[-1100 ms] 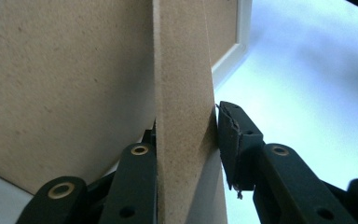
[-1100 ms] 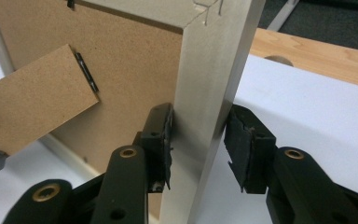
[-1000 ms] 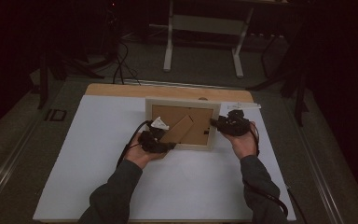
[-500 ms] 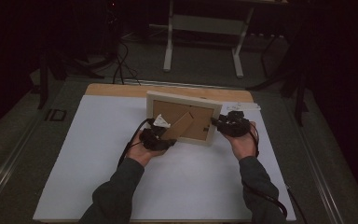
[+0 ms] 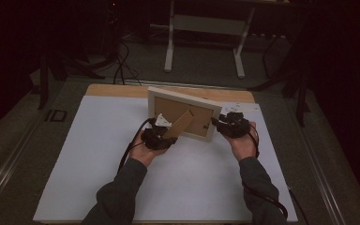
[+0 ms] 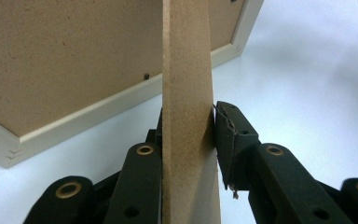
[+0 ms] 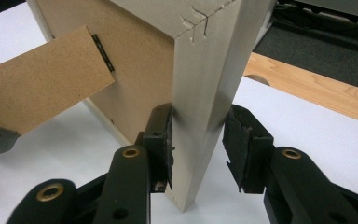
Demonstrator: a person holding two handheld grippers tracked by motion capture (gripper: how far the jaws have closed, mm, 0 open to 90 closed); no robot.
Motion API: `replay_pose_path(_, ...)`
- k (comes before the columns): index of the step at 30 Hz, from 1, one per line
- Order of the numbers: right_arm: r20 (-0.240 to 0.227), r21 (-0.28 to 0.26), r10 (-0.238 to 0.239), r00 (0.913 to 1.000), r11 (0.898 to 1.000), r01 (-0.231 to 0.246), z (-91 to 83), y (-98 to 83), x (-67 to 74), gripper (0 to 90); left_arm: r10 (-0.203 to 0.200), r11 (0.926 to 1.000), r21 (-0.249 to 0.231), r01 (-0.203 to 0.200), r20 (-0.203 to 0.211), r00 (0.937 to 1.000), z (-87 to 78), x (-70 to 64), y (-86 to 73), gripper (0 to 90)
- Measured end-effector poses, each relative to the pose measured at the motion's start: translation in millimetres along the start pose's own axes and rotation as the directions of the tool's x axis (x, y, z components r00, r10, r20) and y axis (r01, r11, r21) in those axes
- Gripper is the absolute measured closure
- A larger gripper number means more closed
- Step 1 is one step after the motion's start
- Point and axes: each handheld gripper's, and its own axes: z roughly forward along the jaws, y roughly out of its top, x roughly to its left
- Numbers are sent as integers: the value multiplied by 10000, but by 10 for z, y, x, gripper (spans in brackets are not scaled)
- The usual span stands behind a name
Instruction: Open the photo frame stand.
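A cream picture frame (image 5: 156, 102) stands tilted up on the white sheet, its brown backing (image 5: 198, 123) facing me. From the backing a brown easel leg (image 5: 180, 124) swings out. My left gripper (image 5: 161, 136) is shut on that leg; in the left gripper view the leg (image 6: 186, 93) runs up between the jaws, with the frame's back (image 6: 65, 56) behind it. At the frame's right side, my right gripper (image 5: 220, 124) is shut on the edge; the right gripper view shows the frame's corner (image 7: 200, 93) between the jaws and the leg (image 7: 42, 84) at left.
A white sheet (image 5: 98, 164) covers most of the wooden table (image 5: 117, 90). Beyond the table a white desk base (image 5: 201, 23) and cables (image 5: 122, 61) stand on the dark floor. Open sheet lies in front of and left of the frame.
The frame has risen from a low tilt to nearly upright. Both grippers kept their hold and moved a little with it; the leg now swings out from the back.
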Motion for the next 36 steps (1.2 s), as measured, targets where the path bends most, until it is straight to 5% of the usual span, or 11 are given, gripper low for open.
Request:
replay_pose_path(10, -1, -100, -191, 9998, 9998, 191, -14, 4, 10, 627, 264, 9994, 217, -255, -421, 9988, 95, -86, -14, 731)
replay_pose_path(22, -114, -205, -433, 9990, 9989, 431, -52, -33, 28, 626, 885, 9961, 75, -884, -277, 9957, 36, -208, -7, 695)
replay_pose_path(36, -167, -349, -710, 9973, 9969, 704, -125, -106, 104, 623, 948, 9955, 68, -946, -332, 9949, -30, -242, -63, 706)
